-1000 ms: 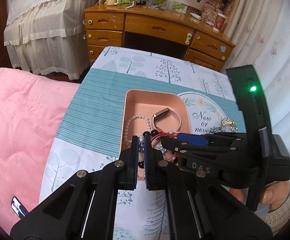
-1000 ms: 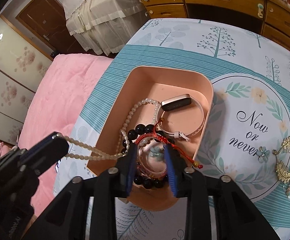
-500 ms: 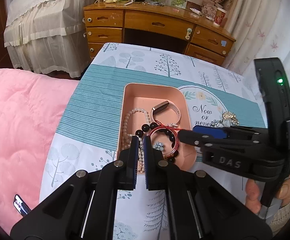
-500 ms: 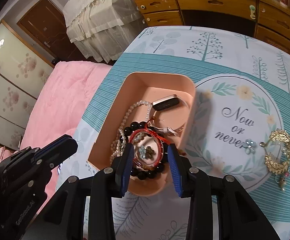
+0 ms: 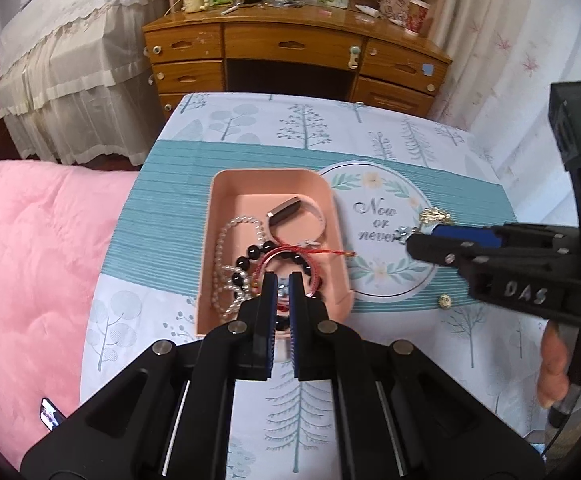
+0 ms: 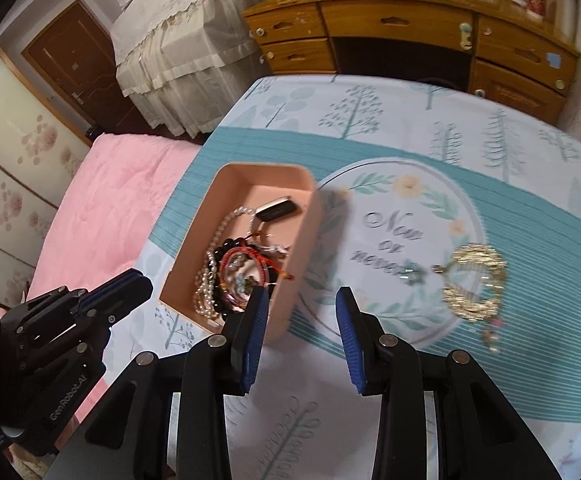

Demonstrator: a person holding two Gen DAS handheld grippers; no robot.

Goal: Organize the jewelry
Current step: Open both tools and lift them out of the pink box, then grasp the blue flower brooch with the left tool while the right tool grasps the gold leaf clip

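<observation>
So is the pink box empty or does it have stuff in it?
Not empty: the pink box holds a pearl necklace, bead bracelets and a watch.

Showing a smooth, matt peach plastic tray (image 5: 272, 178) holding a glossy white pearl-bead strand (image 5: 226, 236), shiny black round beads (image 5: 250, 254) and a woven red cord bracelet (image 5: 286, 252). Lying on a matt printed cloth table cover (image 5: 370, 136): a glittering gold metal ornament (image 6: 474, 280). Displaying ribbed blue pads (image 6: 254, 332) on matt black plastic gripper fingers. Standing behind: a glossy varnished wooden desk (image 5: 294, 44); beside, a soft quilted pink blanket (image 5: 30, 260).
</observation>
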